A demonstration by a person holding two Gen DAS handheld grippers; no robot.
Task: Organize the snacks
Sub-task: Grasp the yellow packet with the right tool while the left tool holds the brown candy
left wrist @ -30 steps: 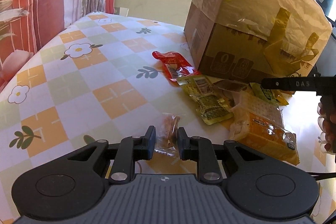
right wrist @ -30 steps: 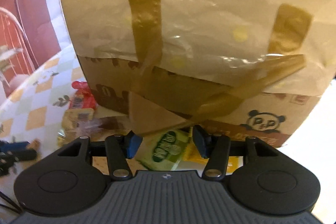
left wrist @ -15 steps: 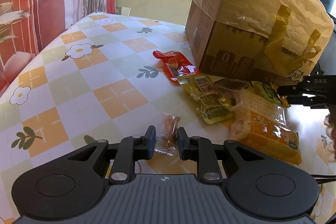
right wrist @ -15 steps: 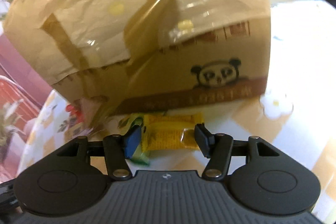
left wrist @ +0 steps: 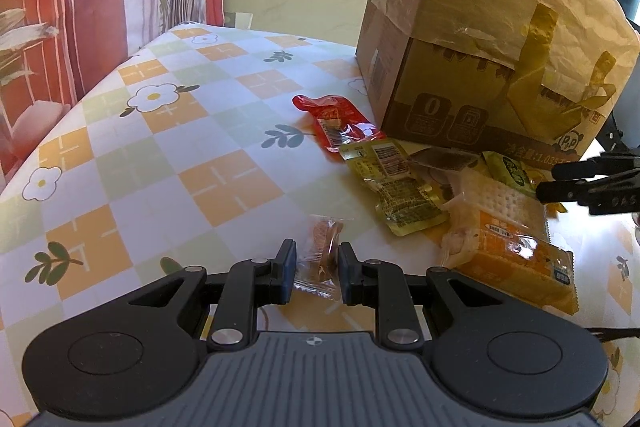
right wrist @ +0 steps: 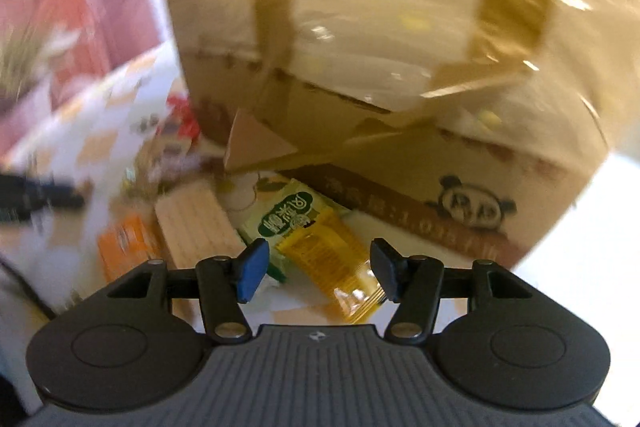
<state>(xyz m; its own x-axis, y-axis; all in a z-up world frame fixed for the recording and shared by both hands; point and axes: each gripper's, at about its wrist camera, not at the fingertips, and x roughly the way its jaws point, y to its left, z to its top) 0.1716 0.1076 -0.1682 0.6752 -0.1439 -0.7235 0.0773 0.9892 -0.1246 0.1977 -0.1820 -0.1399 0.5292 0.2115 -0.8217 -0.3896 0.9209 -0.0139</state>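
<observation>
Nearest in the left wrist view, the left gripper (left wrist: 317, 267) has its jaws drawn narrow around a small clear-wrapped brown snack (left wrist: 322, 255), the pads flanking the wrapper on both sides; whether they press it cannot be told. The snack lies on the surface (left wrist: 160, 163), which wears a checked cloth of orange, green and white squares with flowers and leaves. Just beyond and to the right sits an orange cracker pack (left wrist: 516, 259), its pale wafers showing at the far end, and beside it a yellow-green printed packet (left wrist: 394, 191) with a barcode. Farther on, a red sachet (left wrist: 340, 125) lies close to the corner of the cardboard box (left wrist: 480, 39), a tall carton partly wrapped in crinkled tan paper and tape, with a panda mark near its lower right edge. At the right edge of that view the right gripper (left wrist: 560, 183) reaches in low over the pile. In the blurred right wrist view its jaws stand wide apart, holding nothing, with a clear yellow packet (right wrist: 336, 259) lying between them on the surface and a green-and-white packet (right wrist: 288, 215) just behind it, both close against the foot of the box. A red patterned curtain (left wrist: 60, 7) hangs beyond the surface at the left.
</observation>
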